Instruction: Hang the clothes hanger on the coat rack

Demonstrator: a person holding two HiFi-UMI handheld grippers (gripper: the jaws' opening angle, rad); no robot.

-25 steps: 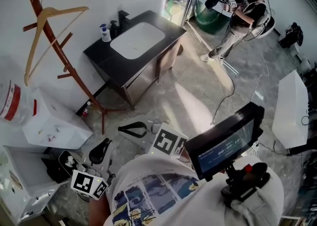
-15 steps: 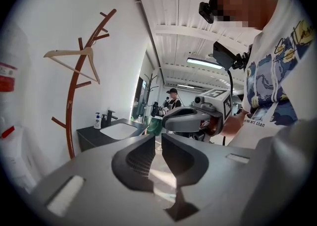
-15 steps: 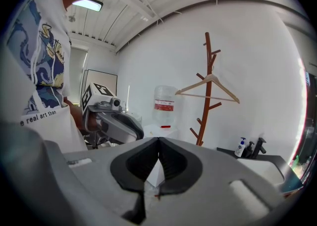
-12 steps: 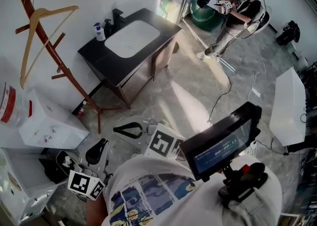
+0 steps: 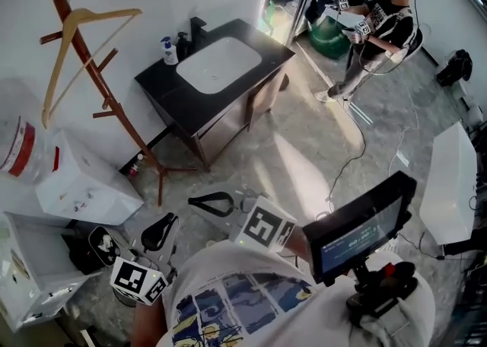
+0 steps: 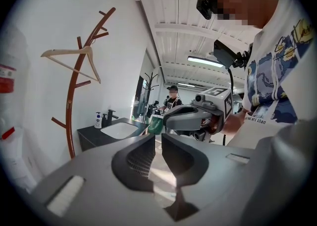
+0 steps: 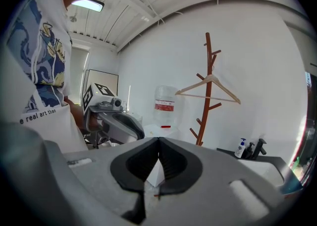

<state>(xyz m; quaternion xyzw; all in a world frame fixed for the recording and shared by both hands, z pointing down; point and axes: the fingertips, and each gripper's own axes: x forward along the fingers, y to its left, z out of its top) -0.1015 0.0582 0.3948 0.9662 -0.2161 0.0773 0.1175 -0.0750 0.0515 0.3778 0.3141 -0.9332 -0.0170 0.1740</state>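
Observation:
A wooden clothes hanger [image 5: 76, 14] hangs by its hook on a peg of the red-brown coat rack [image 5: 114, 106] at the white wall, upper left. It also shows in the left gripper view as the hanger [image 6: 69, 51] on the rack [image 6: 74, 96], and in the right gripper view as the hanger [image 7: 218, 87] on the rack [image 7: 205, 96]. My left gripper [image 5: 156, 233] [image 6: 154, 143] is held low, far from the rack, with a narrow gap between its jaws and nothing in it. My right gripper [image 5: 211, 202] [image 7: 158, 143] sits beside it, tips touching, empty.
A dark vanity with a white sink [image 5: 217, 64] and a soap bottle [image 5: 169, 50] stands right of the rack. A water bottle [image 5: 19, 151] rests on white boxes [image 5: 84, 186] at the left. Another person [image 5: 377, 26] stands at the back. A small monitor [image 5: 365, 224] sits near my chest.
The head view has swung a little, so the room shifts in the picture. Both grippers stay low in front of me. The hanger stays on the rack.

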